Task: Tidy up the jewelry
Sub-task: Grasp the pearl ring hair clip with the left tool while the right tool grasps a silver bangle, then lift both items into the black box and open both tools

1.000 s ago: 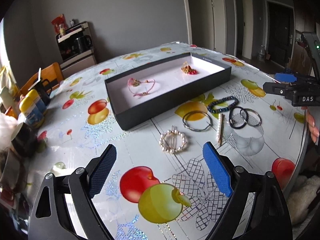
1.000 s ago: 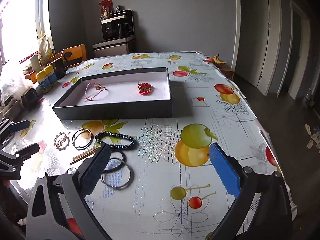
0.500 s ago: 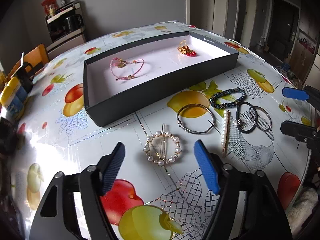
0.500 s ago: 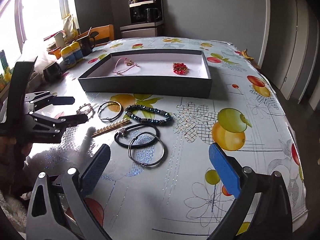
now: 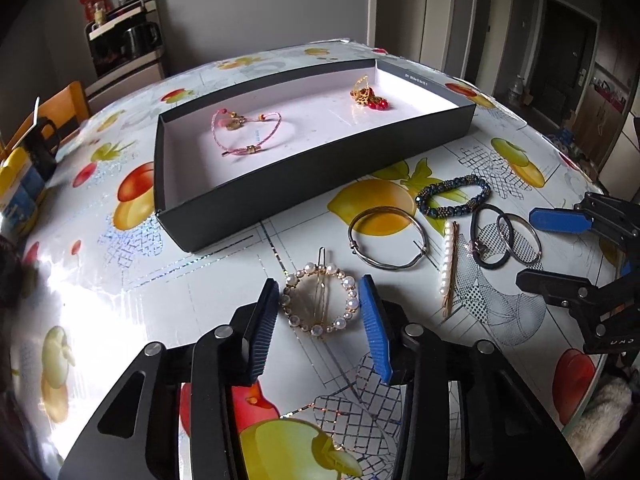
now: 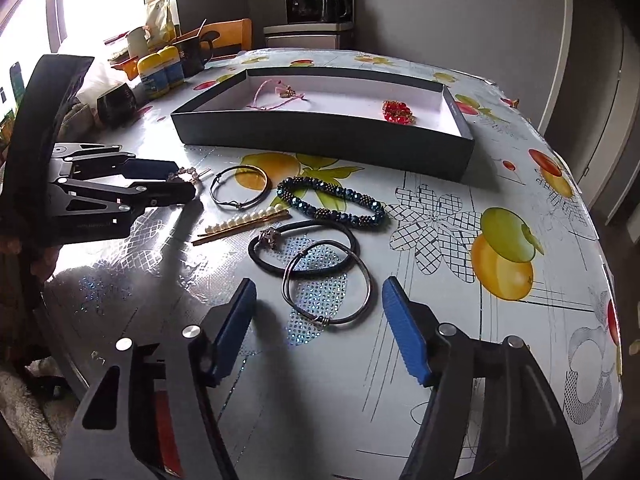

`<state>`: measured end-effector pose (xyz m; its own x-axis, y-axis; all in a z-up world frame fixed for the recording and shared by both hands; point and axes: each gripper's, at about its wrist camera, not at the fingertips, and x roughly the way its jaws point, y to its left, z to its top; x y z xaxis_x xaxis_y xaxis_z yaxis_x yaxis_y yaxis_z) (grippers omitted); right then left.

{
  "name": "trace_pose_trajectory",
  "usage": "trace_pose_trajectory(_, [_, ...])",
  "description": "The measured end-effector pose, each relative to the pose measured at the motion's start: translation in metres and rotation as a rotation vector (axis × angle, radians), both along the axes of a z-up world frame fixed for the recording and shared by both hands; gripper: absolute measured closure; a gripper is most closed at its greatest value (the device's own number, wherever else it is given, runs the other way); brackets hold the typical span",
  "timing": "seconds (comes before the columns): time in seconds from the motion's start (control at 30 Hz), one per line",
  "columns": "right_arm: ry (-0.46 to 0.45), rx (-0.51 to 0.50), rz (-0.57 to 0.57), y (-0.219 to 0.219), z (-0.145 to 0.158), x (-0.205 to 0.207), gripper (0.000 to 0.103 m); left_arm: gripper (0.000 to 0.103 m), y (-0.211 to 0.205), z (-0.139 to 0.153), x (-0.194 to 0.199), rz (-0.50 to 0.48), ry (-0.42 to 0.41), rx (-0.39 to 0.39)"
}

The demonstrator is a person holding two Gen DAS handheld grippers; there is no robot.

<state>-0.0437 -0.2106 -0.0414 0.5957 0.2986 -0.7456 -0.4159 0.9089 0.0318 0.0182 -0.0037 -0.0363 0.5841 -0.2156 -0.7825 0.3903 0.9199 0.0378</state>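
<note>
My left gripper point(image 5: 320, 320) is open, its pads on either side of a round pearl hair clip point(image 5: 319, 303) on the table. My right gripper point(image 6: 318, 324) is open, low over a thin metal bangle point(image 6: 326, 280) that overlaps a black hair tie point(image 6: 302, 246). A pearl bar pin point(image 6: 244, 218), a blue beaded bracelet point(image 6: 332, 201) and a metal bangle point(image 5: 386, 237) lie between them. The black box point(image 5: 320, 172) holds a pink cord bracelet point(image 5: 244, 132) and a red-and-gold piece point(image 5: 368, 94).
The table point(image 6: 500, 184) has a fruit-print cover and its edge runs close on the right. Yellow-lidded bottles point(image 6: 160, 70), a dark mug point(image 6: 194, 54) and a wooden chair point(image 6: 228, 36) stand at the far left. A coffee machine point(image 6: 318, 2) stands at the back.
Both grippers have moved forward and lower. The left now brackets the pearl hair clip and has narrowed; the right has come over the thin bangle and hair tie.
</note>
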Motion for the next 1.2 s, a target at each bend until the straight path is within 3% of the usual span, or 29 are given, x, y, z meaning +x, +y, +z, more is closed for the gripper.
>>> trace_pose_trajectory(0.07, [-0.008,-0.001,-0.008,-0.001,0.000,0.001,0.056,0.060,0.000,0.000,0.000,-0.001,0.002,-0.003])
trace_pose_trajectory(0.43, [-0.003,0.037,-0.020,-0.007,0.002,0.002,0.056,0.060,-0.001,0.000,-0.001,-0.004,0.000,-0.004])
trace_pose_trajectory(0.7, [-0.050,0.064,-0.032,-0.013,0.020,-0.003,0.056,0.060,0.002,0.005,-0.011,-0.016,-0.017,-0.020])
trace_pose_trajectory(0.97, [-0.129,0.075,-0.058,-0.020,0.048,0.008,0.056,0.060,0.013,0.044,-0.010,-0.009,-0.092,-0.051])
trace_pose_trajectory(1.2, [-0.178,0.097,-0.086,-0.022,0.070,0.048,0.056,0.060,0.019,0.070,0.032,0.024,-0.113,-0.055])
